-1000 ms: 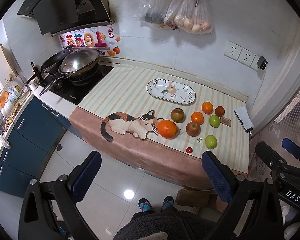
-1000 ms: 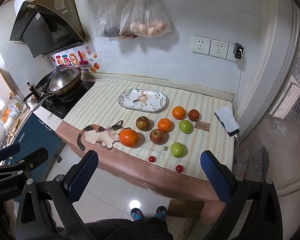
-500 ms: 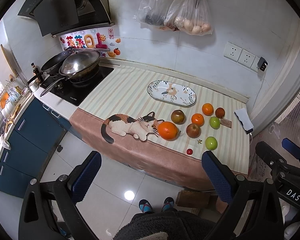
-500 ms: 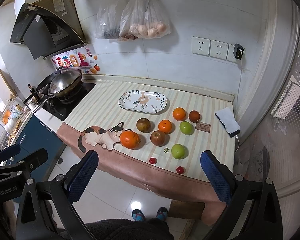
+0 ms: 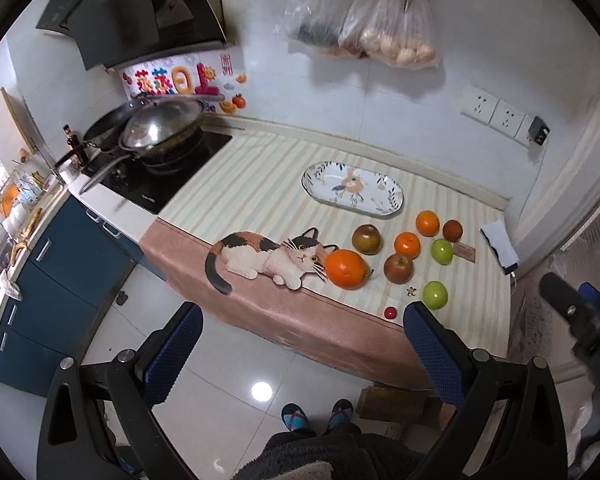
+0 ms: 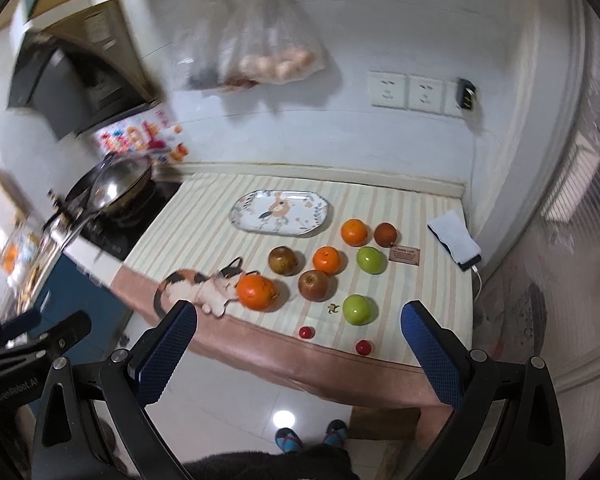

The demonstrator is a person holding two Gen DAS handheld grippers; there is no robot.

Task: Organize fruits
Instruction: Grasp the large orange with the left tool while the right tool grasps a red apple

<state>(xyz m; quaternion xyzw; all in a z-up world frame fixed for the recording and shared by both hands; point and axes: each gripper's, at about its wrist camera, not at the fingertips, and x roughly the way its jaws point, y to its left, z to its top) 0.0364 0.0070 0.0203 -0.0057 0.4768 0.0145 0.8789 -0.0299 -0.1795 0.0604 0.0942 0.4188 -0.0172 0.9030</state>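
Note:
Loose fruit lies on a striped counter: a big orange (image 5: 346,269) (image 6: 257,291) by a cat picture, two smaller oranges (image 6: 329,259), two brownish apples (image 6: 314,284), two green apples (image 6: 357,309), a dark round fruit (image 6: 385,234) and two small red fruits (image 6: 363,347). An empty oval patterned plate (image 5: 352,193) (image 6: 281,212) sits behind them. My left gripper (image 5: 300,352) and right gripper (image 6: 300,348) are both open and empty, held out over the floor, short of the counter's front edge.
A wok (image 5: 158,132) sits on the hob at the left. A phone with a cloth (image 6: 455,245) and a small card (image 6: 405,256) lie at the counter's right end. Plastic bags (image 5: 380,36) hang on the wall. The person's slippered feet (image 5: 316,420) stand on the tiled floor.
The right gripper has swung closer and rightward, so the fruit looks larger and its view is blurred. The left gripper has barely moved. Both stay open.

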